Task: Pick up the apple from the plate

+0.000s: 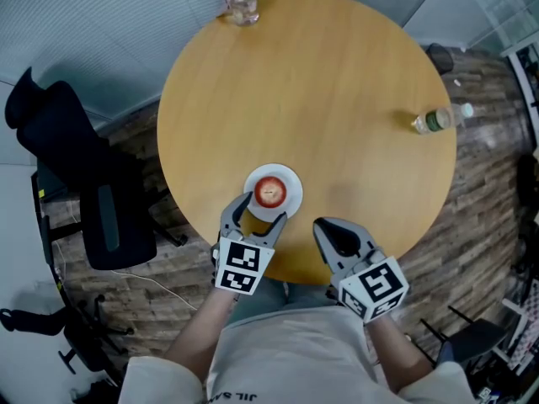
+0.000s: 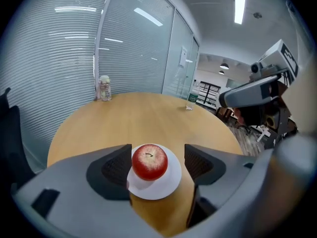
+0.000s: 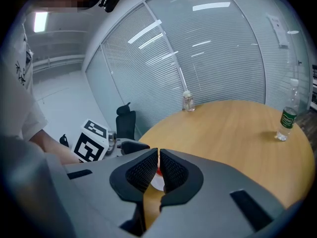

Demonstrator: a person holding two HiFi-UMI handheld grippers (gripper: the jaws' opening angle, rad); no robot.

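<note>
The pick-up has not happened yet: the apple sits on the plate, low and centre-left in the head view, near the bench edge closest to the person.

The left gripper is at the plate's lower rim with its jaws spread wide. In the left gripper view the apple shows in the gap between them, closer to the pad on the picture's left, and neither pad presses on it. What is left, I judge, is to move in a little, close on the fruit and lift it clear.

The right gripper hangs to the lower right of the plate, jaws pressed together on nothing.

The apple is red and glossy, paler and speckled round the stem hollow, and stands stem up. It is round and looks firm and smooth, so it will probably need a centred grip.
</note>
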